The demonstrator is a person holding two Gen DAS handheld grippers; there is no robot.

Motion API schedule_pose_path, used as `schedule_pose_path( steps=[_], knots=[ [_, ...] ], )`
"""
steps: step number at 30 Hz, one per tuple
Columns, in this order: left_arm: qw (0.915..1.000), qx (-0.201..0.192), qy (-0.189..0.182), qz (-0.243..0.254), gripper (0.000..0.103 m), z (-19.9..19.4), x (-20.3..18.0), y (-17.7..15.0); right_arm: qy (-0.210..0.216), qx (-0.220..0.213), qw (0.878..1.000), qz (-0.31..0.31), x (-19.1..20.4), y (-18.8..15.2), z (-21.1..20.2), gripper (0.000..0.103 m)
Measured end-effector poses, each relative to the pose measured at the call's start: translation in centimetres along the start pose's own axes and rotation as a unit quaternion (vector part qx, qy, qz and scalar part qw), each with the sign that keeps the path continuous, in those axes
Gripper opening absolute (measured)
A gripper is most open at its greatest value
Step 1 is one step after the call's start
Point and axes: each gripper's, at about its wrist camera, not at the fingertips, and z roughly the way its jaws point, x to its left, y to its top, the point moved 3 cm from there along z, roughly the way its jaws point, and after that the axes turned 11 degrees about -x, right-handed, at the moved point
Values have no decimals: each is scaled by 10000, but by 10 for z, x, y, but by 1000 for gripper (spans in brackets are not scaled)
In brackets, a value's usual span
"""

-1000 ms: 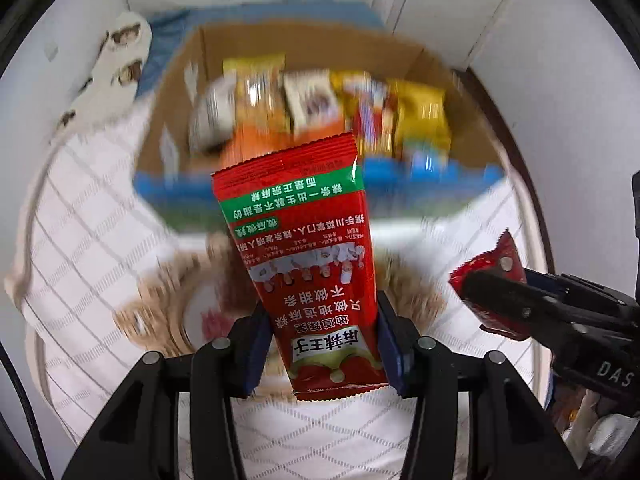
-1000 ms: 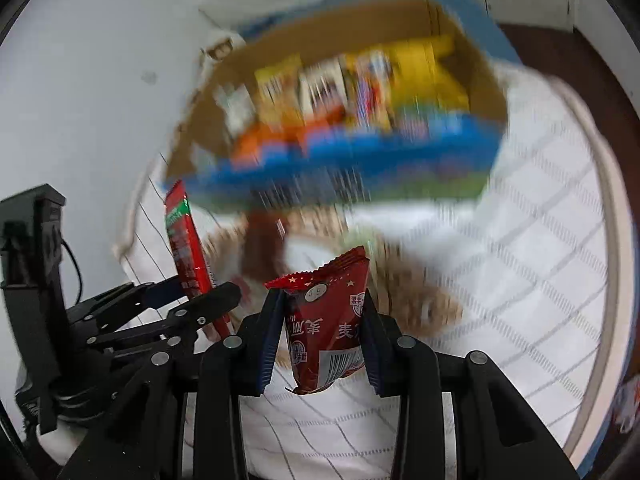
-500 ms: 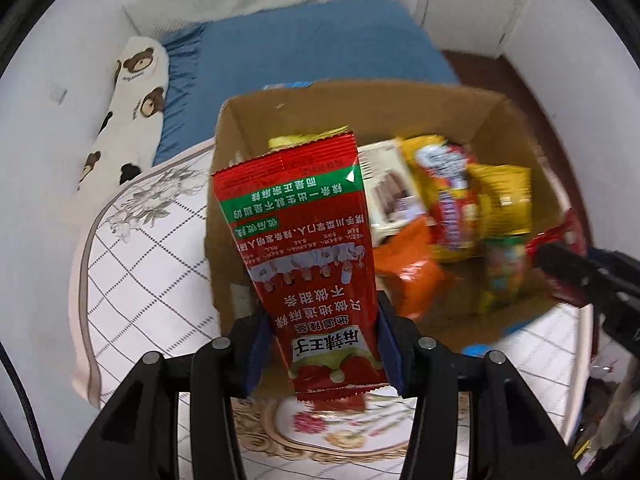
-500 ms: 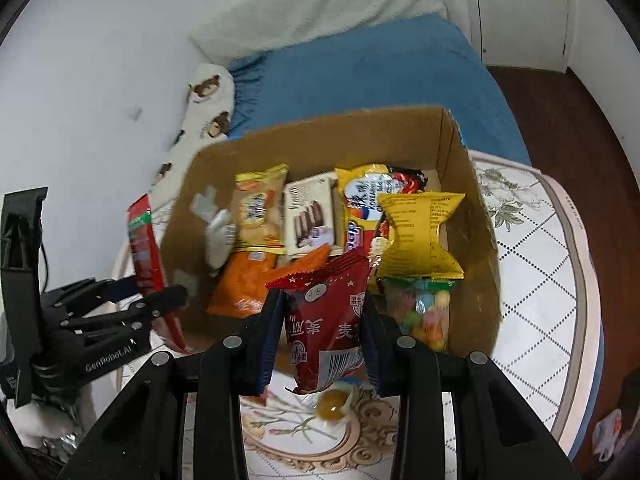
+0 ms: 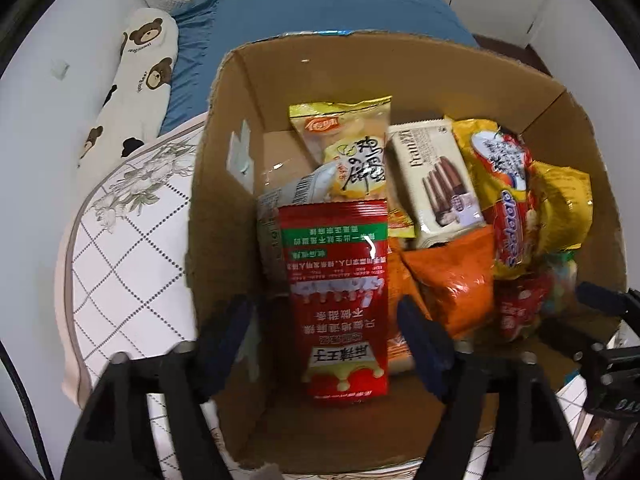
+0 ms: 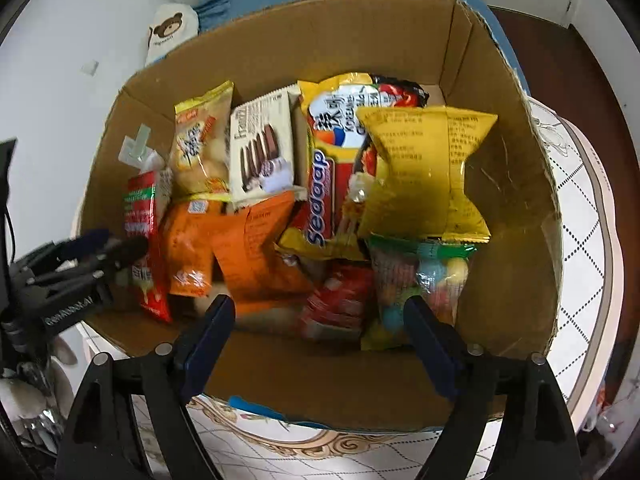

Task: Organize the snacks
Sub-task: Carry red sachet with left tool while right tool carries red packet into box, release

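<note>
One cardboard box point(image 6: 508, 184) stands on a round surface point(image 6: 584, 208) with a white quilted cover, and holds about nine snack packs. There are two red packs: a long red packet point(image 5: 334, 300) with a green band and white print at the box's left side, and a small red packet point(image 6: 340, 300) lying blurred near the front wall. There are also two orange bags point(image 6: 256, 256), one biscuit pack point(image 6: 262, 148), one noodle pack point(image 6: 332, 168), one yellow bag point(image 6: 424, 172), one pale bun pack point(image 6: 200, 148) and one bag of coloured sweets point(image 6: 420, 284).

The left hand-held gripper point(image 5: 326, 344) has just been opening; the long red packet sits between its spread jaws, untouched. The right hand-held gripper point(image 6: 320, 344) has just been opening too, its jaws wide above the small red packet, gripping nothing.
</note>
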Motion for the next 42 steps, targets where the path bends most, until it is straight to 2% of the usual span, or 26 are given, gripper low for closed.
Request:
schedule_pose_path(
  steps=[2, 3, 9, 20, 27, 34, 42],
  knots=[
    [10000, -93, -20, -21, 90, -3, -3, 1, -125, -2, 9999, -100, 1, -1, -1, 93],
    [9999, -116, -45, -34, 91, -4, -4, 1, -175, -6, 9998, -120, 1, -1, -1, 97],
    [9994, -177, -203, -199, 92, -10, -13, -1, -555, -198, 9981, -194, -1, 4, -8, 97],
    [9976, -491, -332, -358, 92, -29, -17, -5, -872, -538, 9944, -264, -2, 8, -31, 97],
    [9935, -1006, -285, -456, 92, -64, -19, -11, -998, -1065, 9883, -439, 6, 4, -67, 97],
    [9853, -1635, -238, -432, 92, -114, -24, -27, -999, -1577, 9809, -548, 15, -12, -107, 97],
    [9769, -2075, -267, -429, 92, -158, -30, -46, -901, -2125, 9718, -483, 19, -34, -158, 97]
  ],
)
